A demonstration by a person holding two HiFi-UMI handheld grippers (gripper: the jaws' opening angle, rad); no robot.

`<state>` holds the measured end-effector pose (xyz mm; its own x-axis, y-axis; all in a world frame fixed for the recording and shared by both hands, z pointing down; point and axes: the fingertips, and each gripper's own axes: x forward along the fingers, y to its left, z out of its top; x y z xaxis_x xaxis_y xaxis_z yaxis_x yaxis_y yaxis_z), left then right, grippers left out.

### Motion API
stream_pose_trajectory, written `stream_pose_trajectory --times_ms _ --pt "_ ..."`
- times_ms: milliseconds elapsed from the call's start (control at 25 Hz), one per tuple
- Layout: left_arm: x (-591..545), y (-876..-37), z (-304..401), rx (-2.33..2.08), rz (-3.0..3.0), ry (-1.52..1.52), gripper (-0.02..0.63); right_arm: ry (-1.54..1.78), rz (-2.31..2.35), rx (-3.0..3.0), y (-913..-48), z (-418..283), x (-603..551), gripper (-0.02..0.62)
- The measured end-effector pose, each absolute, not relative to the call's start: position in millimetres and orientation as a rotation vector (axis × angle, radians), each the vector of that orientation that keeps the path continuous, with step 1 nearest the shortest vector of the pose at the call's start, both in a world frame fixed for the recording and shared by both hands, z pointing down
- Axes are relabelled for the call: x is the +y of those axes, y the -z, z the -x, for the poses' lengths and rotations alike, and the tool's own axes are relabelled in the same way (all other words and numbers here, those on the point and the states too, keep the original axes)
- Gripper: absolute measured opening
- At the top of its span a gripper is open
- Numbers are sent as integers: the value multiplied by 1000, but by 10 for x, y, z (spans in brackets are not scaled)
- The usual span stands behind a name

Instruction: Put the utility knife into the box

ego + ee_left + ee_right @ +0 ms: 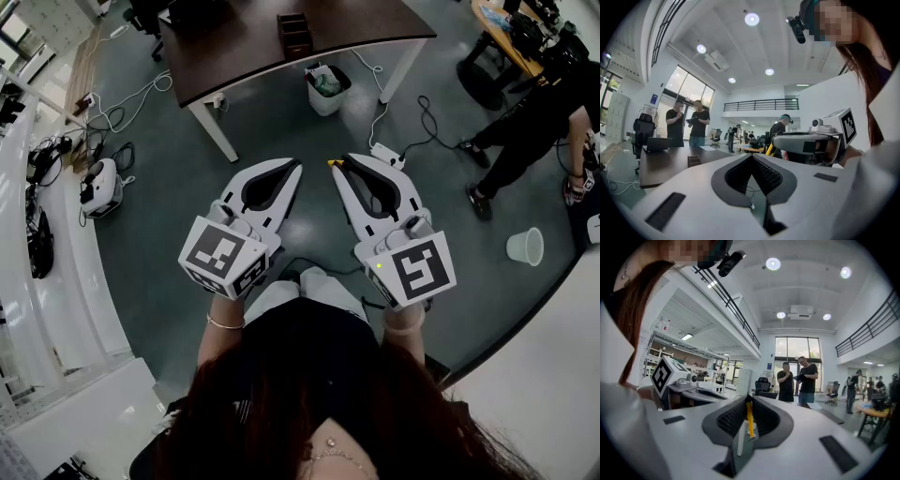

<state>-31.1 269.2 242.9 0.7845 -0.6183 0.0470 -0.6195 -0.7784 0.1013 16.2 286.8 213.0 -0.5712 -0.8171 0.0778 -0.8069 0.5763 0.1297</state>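
Both grippers are held up over the grey floor, side by side, pointing away from the person. My right gripper [339, 164] is shut on a thin yellow utility knife [750, 418]; its yellow end [332, 162] pokes out at the jaw tips. My left gripper [296, 166] is shut with nothing in it, its jaws meeting at the tip [752, 157]. A small dark open box [293, 35] stands on the dark brown table [244, 56] ahead, well beyond both grippers. It also shows low on that table in the left gripper view [693, 161].
A white waste bin [326, 89] stands by the table leg, with a power strip [387, 156] and cables on the floor. A paper cup [527, 246] lies at the right. A person in black [534, 122] sits at the far right; two people [797, 378] stand by the table.
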Motion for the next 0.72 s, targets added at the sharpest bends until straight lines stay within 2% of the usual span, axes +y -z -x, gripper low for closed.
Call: stream_pose_trajectory --times_ms 720 --pt "2584 -2452 184 -1023 -2834 -9 2 105 -1357 -2716 -2148 -314 2752 52"
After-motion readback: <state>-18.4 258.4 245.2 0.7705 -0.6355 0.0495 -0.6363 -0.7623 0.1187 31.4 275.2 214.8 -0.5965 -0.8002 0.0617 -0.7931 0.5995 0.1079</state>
